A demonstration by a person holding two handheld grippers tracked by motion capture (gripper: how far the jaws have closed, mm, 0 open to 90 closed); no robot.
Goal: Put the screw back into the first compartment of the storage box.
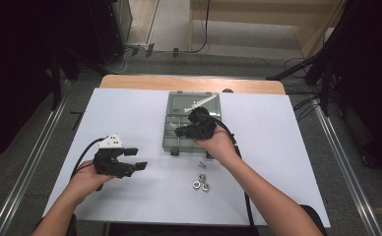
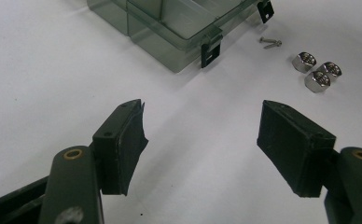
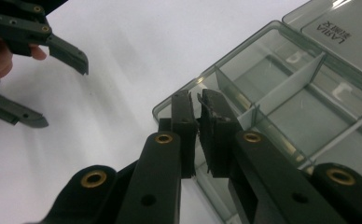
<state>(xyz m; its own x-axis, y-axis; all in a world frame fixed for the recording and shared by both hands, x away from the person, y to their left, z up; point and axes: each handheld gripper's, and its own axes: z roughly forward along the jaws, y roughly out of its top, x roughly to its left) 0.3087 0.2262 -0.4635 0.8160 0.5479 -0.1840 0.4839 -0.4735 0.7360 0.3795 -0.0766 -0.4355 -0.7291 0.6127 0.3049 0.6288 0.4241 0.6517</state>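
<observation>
While the left hand-held gripper (image 1: 130, 159) hovers just above the white desk (image 1: 130, 113) with its jaws spread wide and nothing between them, the right hand-held gripper (image 1: 183, 131) sits over the near-left part of the box (image 1: 172, 142), its jaws closed almost pad to pad. Whether anything small is pinched between those pads cannot be told in the right gripper view.

The box is clear grey plastic, split into compartments by thin dividers, and lies at the middle of the desk with its lid (image 1: 194, 102) folded open at the far side. 2 black latches (image 2: 211, 52) hang on its near wall.

On the desk just in front of the box lie 3 shiny hex nuts (image 1: 201, 183) in a tight cluster, touching or nearly so, with 1 small screw (image 1: 202, 165) between them and the box. In the left gripper view the nuts (image 2: 317, 71) lie beyond the right jaw, well apart from it.
</observation>
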